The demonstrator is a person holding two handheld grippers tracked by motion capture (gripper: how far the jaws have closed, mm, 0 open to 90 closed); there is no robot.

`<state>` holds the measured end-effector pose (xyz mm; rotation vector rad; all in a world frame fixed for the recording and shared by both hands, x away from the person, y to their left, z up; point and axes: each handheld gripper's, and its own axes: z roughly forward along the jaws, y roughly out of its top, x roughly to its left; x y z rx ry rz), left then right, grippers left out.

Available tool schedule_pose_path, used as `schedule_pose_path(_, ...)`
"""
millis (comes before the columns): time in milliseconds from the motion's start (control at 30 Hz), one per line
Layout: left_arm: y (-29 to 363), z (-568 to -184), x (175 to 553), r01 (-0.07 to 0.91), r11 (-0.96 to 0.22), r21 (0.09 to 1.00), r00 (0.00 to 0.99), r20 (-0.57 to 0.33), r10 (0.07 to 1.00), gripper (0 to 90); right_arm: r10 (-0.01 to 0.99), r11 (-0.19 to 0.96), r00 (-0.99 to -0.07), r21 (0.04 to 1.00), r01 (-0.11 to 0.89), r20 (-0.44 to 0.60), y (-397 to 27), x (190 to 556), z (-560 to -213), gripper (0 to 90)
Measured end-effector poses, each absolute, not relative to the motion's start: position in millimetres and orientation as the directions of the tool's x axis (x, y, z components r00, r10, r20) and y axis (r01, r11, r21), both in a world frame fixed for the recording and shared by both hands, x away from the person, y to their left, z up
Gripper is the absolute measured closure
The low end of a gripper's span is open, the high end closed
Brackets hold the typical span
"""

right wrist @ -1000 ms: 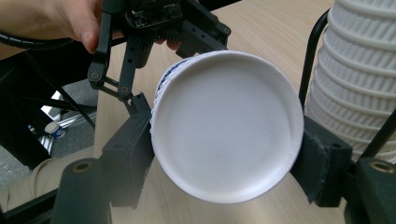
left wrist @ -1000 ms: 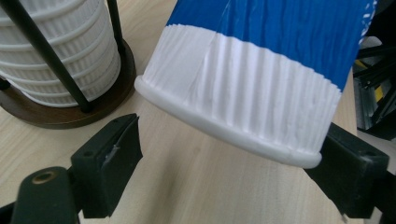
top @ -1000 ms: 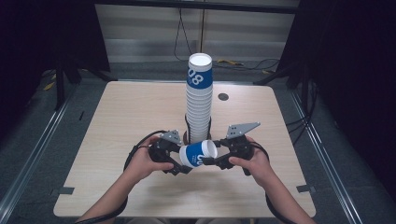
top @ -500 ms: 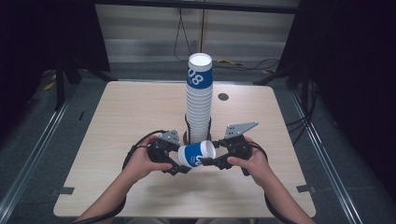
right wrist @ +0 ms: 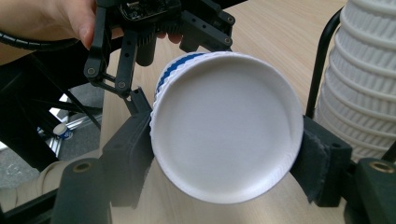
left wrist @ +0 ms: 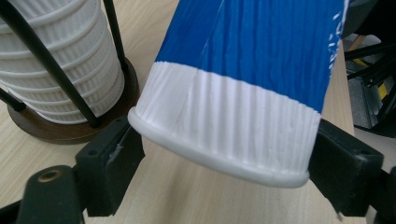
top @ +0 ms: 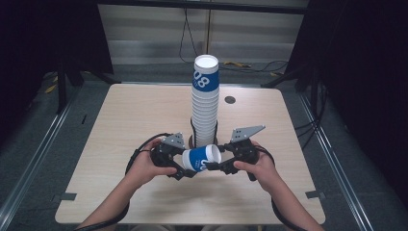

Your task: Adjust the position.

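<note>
Dark curtains stand around a pale wooden table [top: 120,144], and a tall stack of white cups [top: 204,113] rises in a black wire holder near the middle, with a blue-banded cup on top. Just in front of the stack, at about 6 o'clock from it, one blue and white paper cup [top: 201,158] lies on its side in the air between two hands. The right gripper [top: 222,166] comes in from 3 o'clock and is clamped on one end of the cup; in the right gripper view its two black jaws press on both sides of the round white end [right wrist: 224,126]. The left gripper [top: 185,169] comes in from 9 o'clock. Its jaws have just been closing, and the cup's other end [left wrist: 224,135] sits between them, touching or almost touching both sides. To do this step well, I think the left jaws should squeeze only softly, because paper cups squash easily. The right side should hold on until the left has a firm grip. Both hands should keep the cup away from the tall stack so it does not tip.
</note>
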<state>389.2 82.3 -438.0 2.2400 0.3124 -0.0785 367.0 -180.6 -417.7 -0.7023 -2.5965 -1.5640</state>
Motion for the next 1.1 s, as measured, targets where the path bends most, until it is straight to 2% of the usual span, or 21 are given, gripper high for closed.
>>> schedule_pose_path(567,81.8,-435.7,388.8,0.217,-0.619,0.755,0.974,-0.128,0.185,15.7,0.357,0.389,-0.895,0.829,0.402,0.266,-180.2,367.6,-419.0,28.2)
schedule_pose_path(1100,82.0,-426.7,387.4,0.174,-0.65,0.74,0.982,-0.083,0.168,23.0,0.352,0.384,-0.889,0.821,0.423,0.294,-183.7,367.6,-421.1,28.5)
